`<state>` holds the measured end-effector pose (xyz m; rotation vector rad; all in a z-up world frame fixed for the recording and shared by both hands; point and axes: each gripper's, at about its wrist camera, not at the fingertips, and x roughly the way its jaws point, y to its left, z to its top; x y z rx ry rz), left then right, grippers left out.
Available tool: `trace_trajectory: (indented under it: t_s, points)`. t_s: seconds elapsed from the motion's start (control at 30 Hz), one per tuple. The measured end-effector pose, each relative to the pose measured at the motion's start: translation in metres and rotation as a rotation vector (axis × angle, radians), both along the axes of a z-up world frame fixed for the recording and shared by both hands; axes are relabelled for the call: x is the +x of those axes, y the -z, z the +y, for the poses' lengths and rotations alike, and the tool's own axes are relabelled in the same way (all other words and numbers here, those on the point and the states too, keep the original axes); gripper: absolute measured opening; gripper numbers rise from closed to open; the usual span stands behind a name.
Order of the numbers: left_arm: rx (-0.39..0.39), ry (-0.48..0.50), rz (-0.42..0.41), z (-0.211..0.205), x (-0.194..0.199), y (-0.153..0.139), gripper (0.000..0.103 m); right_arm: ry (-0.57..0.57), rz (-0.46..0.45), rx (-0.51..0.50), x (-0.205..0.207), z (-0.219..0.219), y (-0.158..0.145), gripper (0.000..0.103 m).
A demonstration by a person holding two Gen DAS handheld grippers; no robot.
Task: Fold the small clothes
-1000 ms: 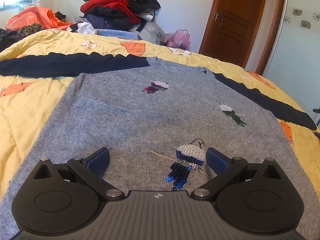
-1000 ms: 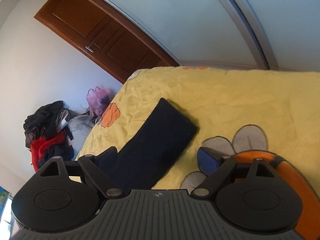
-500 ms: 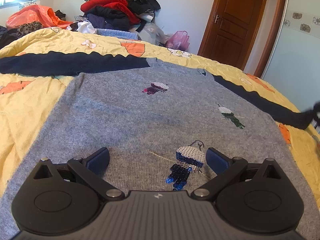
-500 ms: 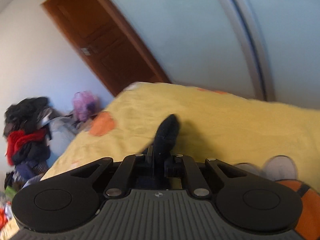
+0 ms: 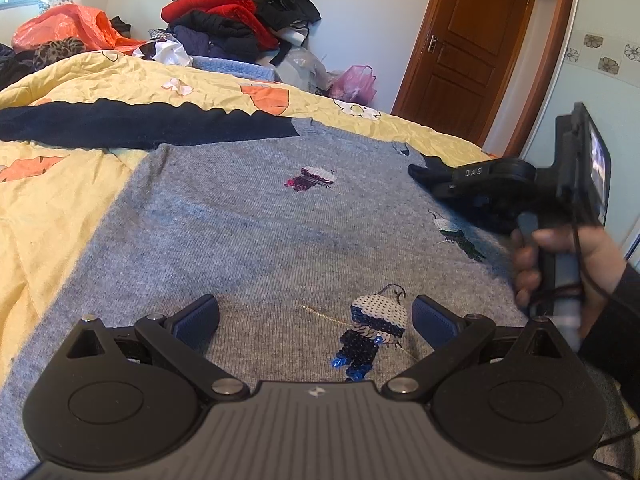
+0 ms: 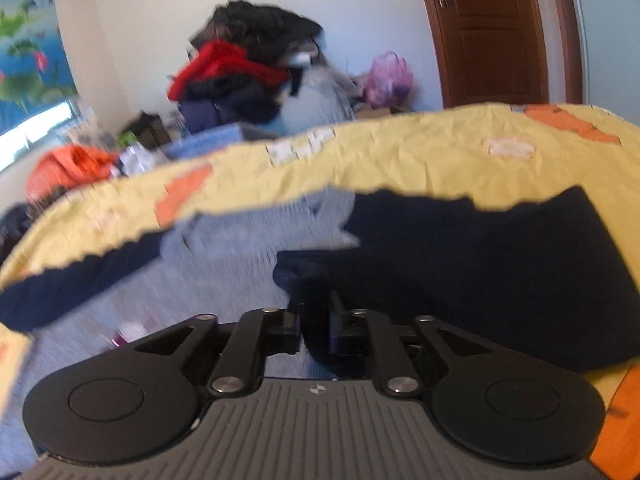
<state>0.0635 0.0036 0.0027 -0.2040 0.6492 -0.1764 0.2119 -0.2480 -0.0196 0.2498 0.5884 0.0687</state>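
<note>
Left gripper [image 5: 316, 316]: jaws spread wide, nothing between them, poised over the near hem of the grey sweater [image 5: 248, 232] beside a sequinned figure [image 5: 374, 330]. Right gripper [image 6: 314, 326]: jaws nearly together and easing apart, the navy right sleeve [image 6: 480, 264] between them, its cuff carried over the sweater's grey body. Sweater lies flat on the yellow quilt [image 5: 60, 208], left sleeve [image 5: 132, 122] stretched out to the left. Far side: clothes pile [image 5: 240, 20], wooden door [image 5: 468, 48]

Left hand-held gripper [image 5: 316, 316] gapes wide; right hand-held gripper [image 6: 314, 330], jaws narrowly apart, is opening.
</note>
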Motion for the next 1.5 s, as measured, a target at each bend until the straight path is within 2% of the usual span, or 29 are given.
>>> trace_trajectory:
  t_s: [0.03,0.07,0.1,0.2,0.3,0.37,0.4,0.47,0.53,0.57,0.67,0.8,0.87,0.9,0.93,0.97,1.0,1.03,1.13,1.27,1.37,1.5]
  points:
    - [0.000,0.001,0.000,0.000,0.000,0.000,0.103,-0.009,-0.027,0.012,-0.008,0.003,-0.002,0.037]
    - [0.000,0.000,0.000,0.000,0.000,0.000,0.103,-0.007,-0.054,0.037,-0.019,0.002,-0.008,0.055]
    - [0.001,0.000,0.000,0.000,0.000,0.000,0.103,0.003,-0.086,0.082,-0.036,0.000,-0.015,0.068]
    - [0.009,0.000,0.004,0.000,0.000,-0.001,0.103,-0.031,-0.166,0.290,-0.073,-0.026,-0.017,0.070]
    - [-0.026,0.009,0.027,0.002,0.005,-0.012,0.103,-0.053,-0.169,0.410,-0.103,-0.041,-0.003,0.071]
    - [-0.143,0.068,0.043,0.004,0.019,-0.026,0.103,-0.031,-0.161,0.495,-0.116,-0.056,0.015,0.071]
    - [-0.230,0.102,0.044,0.004,0.031,-0.034,0.103,0.008,-0.145,0.594,-0.116,-0.064,0.025,0.071]
    - [-0.382,0.167,0.071,-0.002,0.061,-0.047,0.103,0.036,-0.190,0.786,-0.122,-0.085,0.038,0.071]
    - [-0.513,0.245,0.123,-0.017,0.101,-0.047,0.103,0.058,-0.188,0.876,-0.120,-0.098,0.045,0.067]
    - [-0.538,0.258,0.144,-0.027,0.119,-0.045,0.103,0.050,-0.189,0.892,-0.121,-0.100,0.046,0.067]
    - [-0.509,0.268,0.202,-0.063,0.163,-0.033,0.103,0.029,-0.188,0.871,-0.122,-0.097,0.042,0.070]
    - [-0.347,0.222,0.256,-0.101,0.194,-0.015,0.103,0.025,-0.193,0.870,-0.121,-0.095,0.042,0.071]
    - [-0.321,0.231,0.225,-0.110,0.196,-0.012,0.103,0.029,-0.199,0.890,-0.123,-0.097,0.043,0.071]
    - [-0.299,0.233,0.225,-0.114,0.197,-0.013,0.099,0.031,-0.200,0.896,-0.122,-0.098,0.044,0.071]
    - [-0.288,0.237,0.218,-0.117,0.197,-0.014,0.089,0.033,-0.201,0.897,-0.119,-0.096,0.046,0.071]
    - [-0.276,0.255,0.217,-0.120,0.196,-0.014,0.043,0.033,-0.202,0.896,-0.119,-0.096,0.045,0.072]
    - [-0.233,0.257,0.242,-0.125,0.200,-0.012,0.012,0.033,-0.202,0.894,-0.119,-0.096,0.045,0.072]
    - [-0.194,0.244,0.255,-0.129,0.201,-0.011,0.011,0.033,-0.202,0.890,-0.119,-0.095,0.046,0.072]
    - [-0.131,0.240,0.219,-0.133,0.205,-0.013,0.008,0.030,-0.205,0.887,-0.118,-0.095,0.045,0.073]
    - [-0.056,0.239,0.113,-0.125,0.202,-0.035,0.007,0.027,-0.205,0.889,-0.118,-0.096,0.045,0.074]
    - [-0.029,0.202,0.032,-0.101,0.199,-0.056,0.007,0.027,-0.205,0.881,-0.119,-0.093,0.044,0.074]
    - [-0.024,0.113,0.012,-0.053,0.201,-0.064,0.007,0.020,-0.205,0.864,-0.118,-0.092,0.043,0.075]
